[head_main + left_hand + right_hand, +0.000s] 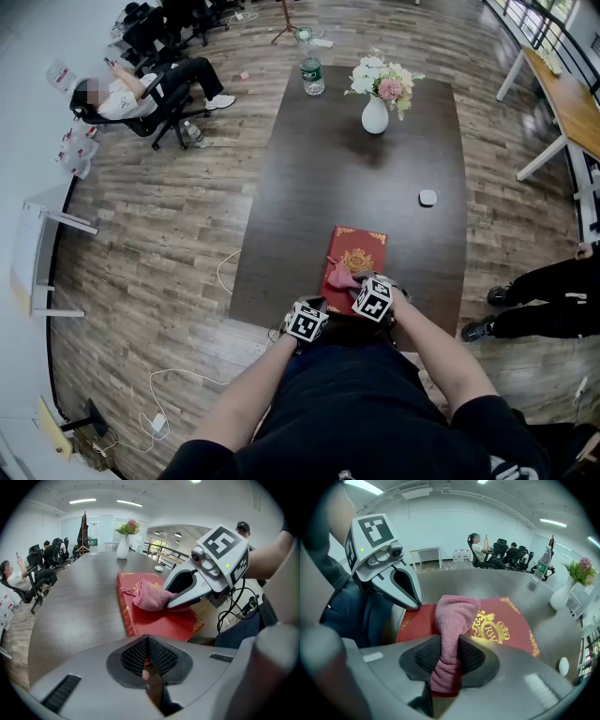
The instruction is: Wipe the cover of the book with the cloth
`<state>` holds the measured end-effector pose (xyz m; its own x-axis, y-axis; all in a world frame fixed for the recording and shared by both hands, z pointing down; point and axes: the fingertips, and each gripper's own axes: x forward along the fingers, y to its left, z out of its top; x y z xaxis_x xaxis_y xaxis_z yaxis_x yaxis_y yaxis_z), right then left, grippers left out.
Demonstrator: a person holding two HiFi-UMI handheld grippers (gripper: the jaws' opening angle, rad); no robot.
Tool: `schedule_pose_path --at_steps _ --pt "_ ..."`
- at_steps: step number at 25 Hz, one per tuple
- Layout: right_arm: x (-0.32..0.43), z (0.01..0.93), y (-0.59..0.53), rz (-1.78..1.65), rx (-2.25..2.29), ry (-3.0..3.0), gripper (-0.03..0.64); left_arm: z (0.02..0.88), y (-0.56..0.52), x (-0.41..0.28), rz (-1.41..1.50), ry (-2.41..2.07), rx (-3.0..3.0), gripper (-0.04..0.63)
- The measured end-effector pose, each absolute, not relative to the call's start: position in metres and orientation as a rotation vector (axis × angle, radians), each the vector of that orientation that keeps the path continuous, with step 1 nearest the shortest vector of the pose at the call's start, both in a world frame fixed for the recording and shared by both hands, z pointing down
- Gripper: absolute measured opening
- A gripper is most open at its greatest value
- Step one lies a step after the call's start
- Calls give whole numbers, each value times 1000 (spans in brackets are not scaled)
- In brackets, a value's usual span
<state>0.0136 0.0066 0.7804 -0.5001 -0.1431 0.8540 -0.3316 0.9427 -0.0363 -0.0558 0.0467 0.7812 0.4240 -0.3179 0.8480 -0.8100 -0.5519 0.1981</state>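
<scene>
A red book [359,255] with a gold crest lies on the dark table [309,216] near its front edge. My right gripper [356,286] is shut on a pink cloth [341,277], and the cloth rests on the book's near half. In the right gripper view the cloth [454,613] runs up from between the jaws onto the cover [511,623]. My left gripper [317,304] hovers just left of the book's near corner, shut, with nothing in it. From the left gripper view I see the book [161,620], the cloth [149,595] and the right gripper [169,603] on it.
A white vase of flowers [375,112] and a water bottle [312,75] stand at the table's far end. A small white round object [427,198] lies at the right. A person sits in a chair [131,94] far left; another person's legs [548,300] are at the right.
</scene>
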Motion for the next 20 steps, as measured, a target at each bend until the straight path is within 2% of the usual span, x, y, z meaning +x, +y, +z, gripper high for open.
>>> schedule_pose_path --at_steps 20 --pt "31 779 12 230 347 -2093 107 780 47 -57 1057 -950 2073 -5"
